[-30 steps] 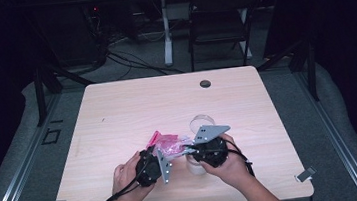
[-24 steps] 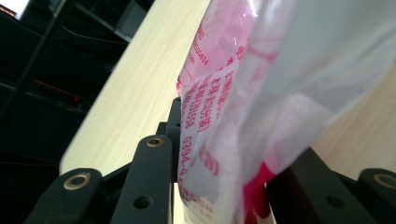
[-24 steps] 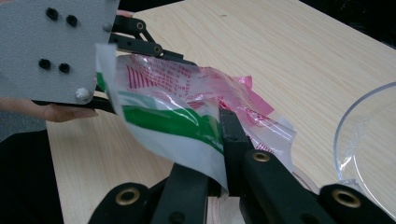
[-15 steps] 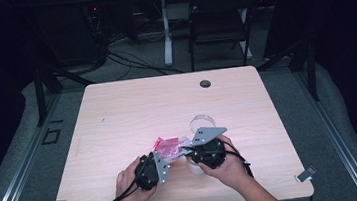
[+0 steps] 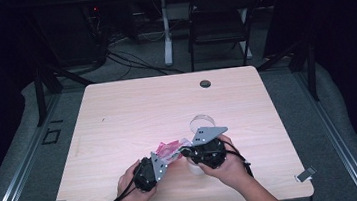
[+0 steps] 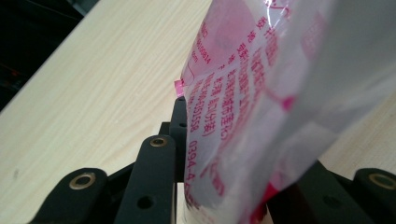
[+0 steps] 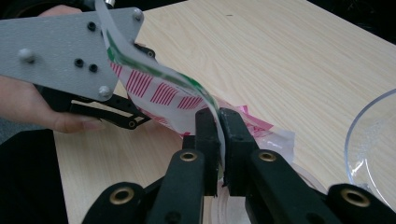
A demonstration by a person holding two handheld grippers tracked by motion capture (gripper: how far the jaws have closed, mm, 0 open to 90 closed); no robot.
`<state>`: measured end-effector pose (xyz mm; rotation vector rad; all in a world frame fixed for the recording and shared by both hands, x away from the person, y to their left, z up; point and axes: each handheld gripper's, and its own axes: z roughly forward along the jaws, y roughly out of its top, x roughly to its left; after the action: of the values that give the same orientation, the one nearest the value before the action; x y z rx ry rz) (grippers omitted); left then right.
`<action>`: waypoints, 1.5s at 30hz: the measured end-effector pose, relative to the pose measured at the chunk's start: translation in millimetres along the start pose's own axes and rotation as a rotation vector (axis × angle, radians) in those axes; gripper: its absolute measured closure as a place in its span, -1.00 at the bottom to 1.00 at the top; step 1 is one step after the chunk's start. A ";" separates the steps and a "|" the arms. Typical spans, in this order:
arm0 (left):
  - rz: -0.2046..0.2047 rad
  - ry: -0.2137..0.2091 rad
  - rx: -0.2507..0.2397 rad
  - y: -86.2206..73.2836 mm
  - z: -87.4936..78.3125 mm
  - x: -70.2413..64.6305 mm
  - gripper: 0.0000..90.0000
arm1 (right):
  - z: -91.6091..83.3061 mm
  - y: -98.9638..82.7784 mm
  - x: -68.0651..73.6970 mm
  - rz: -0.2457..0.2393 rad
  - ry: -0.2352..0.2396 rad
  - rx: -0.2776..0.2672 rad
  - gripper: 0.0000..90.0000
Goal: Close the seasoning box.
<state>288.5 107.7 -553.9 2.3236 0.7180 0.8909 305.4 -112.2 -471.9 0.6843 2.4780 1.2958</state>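
Packet now nearer table's front edge

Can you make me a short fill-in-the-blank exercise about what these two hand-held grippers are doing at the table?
1. Both hand-held grippers grip one clear plastic packet printed in ____.
2. The right hand-held gripper pinches the packet's ____.
3. Beyond the right hand-held gripper stands a clear ____.
4. The left hand-held gripper holds the packet above the ____ table.

Missing words: pink; edge; bowl; wooden
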 end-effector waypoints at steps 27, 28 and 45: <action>-0.246 -0.118 -0.039 -16.5 3.0 30.5 0.71 | -18.3 5.0 -8.9 0.065 -0.049 -0.152 0.06; -0.250 -0.115 -0.045 -16.6 2.5 31.8 0.71 | -18.8 5.0 -9.3 0.064 -0.052 -0.152 0.05; -0.387 -0.022 -0.082 -33.9 -15.0 69.0 0.71 | -21.2 4.7 -11.3 0.065 -0.071 -0.160 0.04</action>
<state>312.3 180.3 -536.9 2.0220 1.0548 0.7029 307.2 -130.6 -455.8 0.7626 2.2843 1.4477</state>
